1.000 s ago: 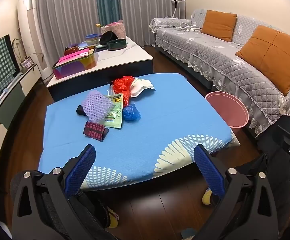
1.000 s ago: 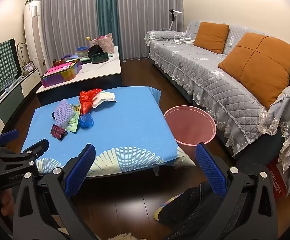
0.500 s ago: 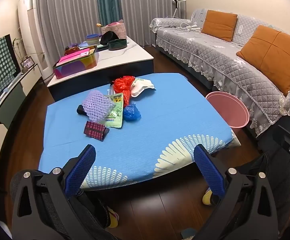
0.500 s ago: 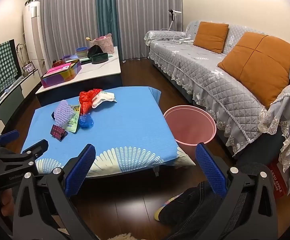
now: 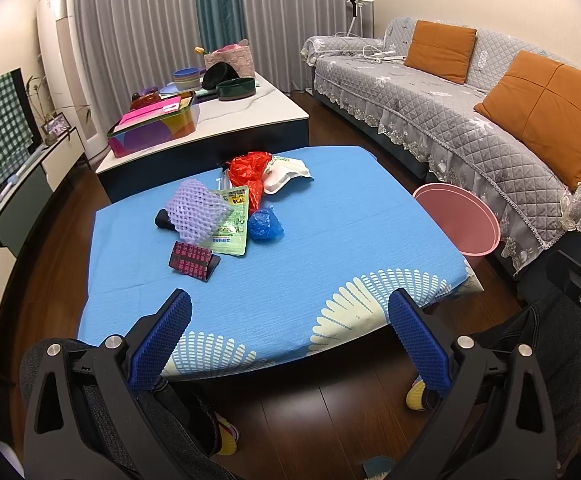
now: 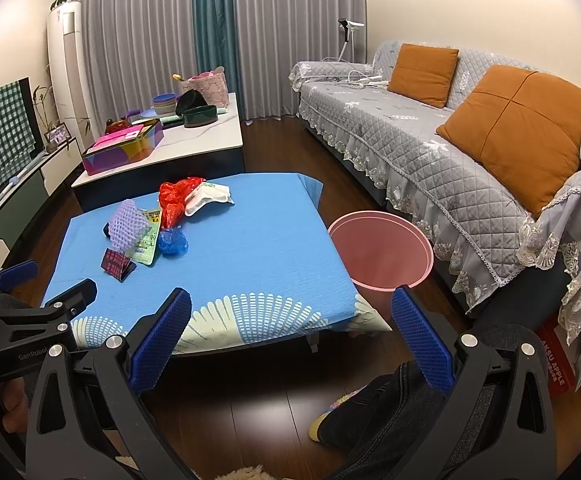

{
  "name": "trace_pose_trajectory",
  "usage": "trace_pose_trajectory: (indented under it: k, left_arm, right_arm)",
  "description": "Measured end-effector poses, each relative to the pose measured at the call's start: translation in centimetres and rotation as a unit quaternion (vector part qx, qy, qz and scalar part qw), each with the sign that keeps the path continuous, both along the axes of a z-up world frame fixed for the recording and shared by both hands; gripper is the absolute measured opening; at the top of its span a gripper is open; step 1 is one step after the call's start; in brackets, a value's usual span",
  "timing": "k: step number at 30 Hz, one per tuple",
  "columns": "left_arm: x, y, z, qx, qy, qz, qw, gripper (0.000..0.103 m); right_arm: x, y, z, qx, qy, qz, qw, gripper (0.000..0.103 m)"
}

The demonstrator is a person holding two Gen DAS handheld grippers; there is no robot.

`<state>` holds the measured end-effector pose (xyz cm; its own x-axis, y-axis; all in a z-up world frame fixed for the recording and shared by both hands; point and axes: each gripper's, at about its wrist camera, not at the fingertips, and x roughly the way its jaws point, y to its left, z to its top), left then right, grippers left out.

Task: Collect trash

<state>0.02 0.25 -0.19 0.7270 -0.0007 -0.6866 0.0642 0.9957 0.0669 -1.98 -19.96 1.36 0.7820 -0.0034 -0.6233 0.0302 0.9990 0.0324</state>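
Warm, even light; fisheye-warped edges.

"GenRobo…" on left hand-held gripper (image 6: pixel 30 276); "…AKSU APPLE" on red box (image 6: pixel 555 364).

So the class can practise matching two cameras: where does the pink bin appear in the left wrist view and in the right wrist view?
Left wrist view: the pink bin sits right of centre, on the floor between the blue table and the sofa.
Right wrist view: the pink bin lies near the middle, just right of the table's edge.
Shared landmark: the red plastic bag on the table.
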Motion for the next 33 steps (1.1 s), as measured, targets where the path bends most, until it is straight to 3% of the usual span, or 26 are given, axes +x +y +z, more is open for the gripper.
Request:
trace_pose_trajectory:
  k: [33]
  left_arm:
    - [-0.44,-0.23,-0.20,0.003,0.000,-0.002,1.0000,0.096]
  right_arm:
    - [-0.05,-0.24,0.19,0.001,-0.001,-0.002,1.000,0.098]
